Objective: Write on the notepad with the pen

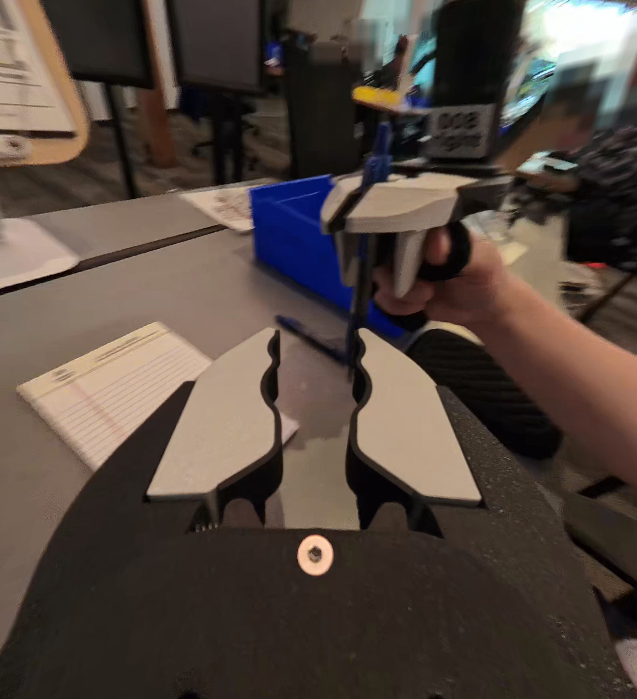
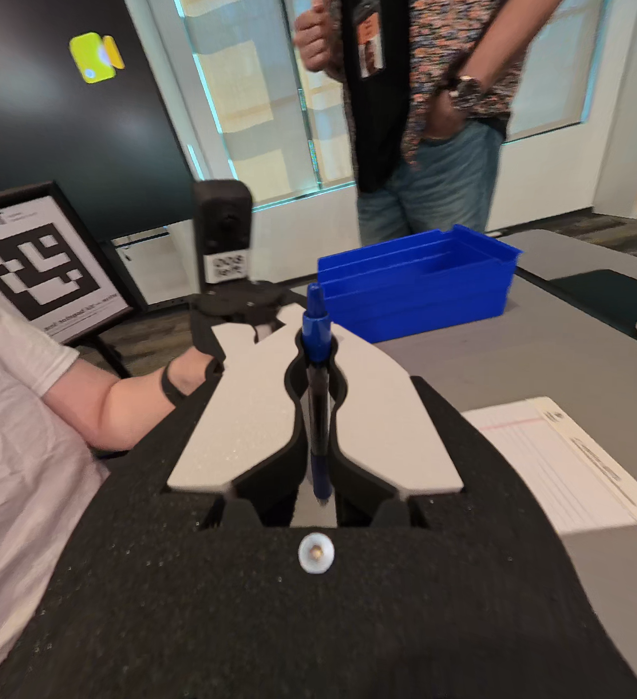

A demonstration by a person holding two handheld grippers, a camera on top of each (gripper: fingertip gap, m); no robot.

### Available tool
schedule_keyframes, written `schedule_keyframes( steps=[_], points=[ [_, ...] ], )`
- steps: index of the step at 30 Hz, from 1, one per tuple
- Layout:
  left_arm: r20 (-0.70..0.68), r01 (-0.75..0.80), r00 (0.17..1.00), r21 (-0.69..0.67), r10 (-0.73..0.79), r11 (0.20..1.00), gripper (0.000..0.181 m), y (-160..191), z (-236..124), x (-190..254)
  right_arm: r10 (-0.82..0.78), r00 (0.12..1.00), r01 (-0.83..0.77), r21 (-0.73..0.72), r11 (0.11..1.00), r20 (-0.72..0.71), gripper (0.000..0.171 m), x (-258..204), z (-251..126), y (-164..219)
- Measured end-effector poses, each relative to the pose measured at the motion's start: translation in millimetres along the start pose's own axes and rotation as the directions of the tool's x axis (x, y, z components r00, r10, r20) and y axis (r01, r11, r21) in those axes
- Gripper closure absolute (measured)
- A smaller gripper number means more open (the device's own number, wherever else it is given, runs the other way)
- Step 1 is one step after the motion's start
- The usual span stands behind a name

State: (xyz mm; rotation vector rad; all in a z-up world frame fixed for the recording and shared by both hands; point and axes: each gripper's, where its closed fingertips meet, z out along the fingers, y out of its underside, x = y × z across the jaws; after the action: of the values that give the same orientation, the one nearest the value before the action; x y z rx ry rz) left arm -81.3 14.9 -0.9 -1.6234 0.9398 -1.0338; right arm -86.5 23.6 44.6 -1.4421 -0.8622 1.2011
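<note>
Right wrist view: one pen [image 2: 317,382] gripped, one notepad [image 2: 559,469], perhaps one bin [image 2: 415,299].

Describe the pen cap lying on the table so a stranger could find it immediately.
Start at the grey table and find the blue bin at its far side. Just in front of the bin, right of the lined notepad, lies the pen cap, a thin blue piece flat on the surface. Unlike the pen gripped upright in the right claw, nothing holds it.
</note>
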Motion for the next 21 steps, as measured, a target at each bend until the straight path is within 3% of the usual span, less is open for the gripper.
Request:
schedule_keyframes(
  steps=[3, 6, 11, 21],
  points=[
    [0.274, -0.036, 0.959, -0.112, 0.065, 0.993, 0.148, 6.1, -9.0, -33.3, 0.010, 0.997, -0.010, 0.007, 1.000, -0.078, 0.166, 17.4, -12.1, 1.4],
    [0.430, -0.051, 0.895, -0.169, 0.120, 0.984, 0.148, 9.9, -14.9, -54.3, 0.015, 0.993, -0.016, -0.004, 1.000, -0.121, 0.166, 24.0, -15.4, 2.5],
    [0.504, -0.011, 0.859, -0.157, 0.090, 0.987, 0.148, 12.0, -19.0, -69.0, -0.003, 0.984, -0.008, -0.062, 0.998, -0.177, 0.166, 27.8, -12.8, 9.5],
    [0.526, 0.003, 0.846, -0.156, 0.081, 0.988, 0.149, 14.2, -26.0, -75.8, -0.007, 0.974, -0.011, -0.080, 0.997, -0.227, 0.166, 31.0, -9.0, 13.3]
  ],
)
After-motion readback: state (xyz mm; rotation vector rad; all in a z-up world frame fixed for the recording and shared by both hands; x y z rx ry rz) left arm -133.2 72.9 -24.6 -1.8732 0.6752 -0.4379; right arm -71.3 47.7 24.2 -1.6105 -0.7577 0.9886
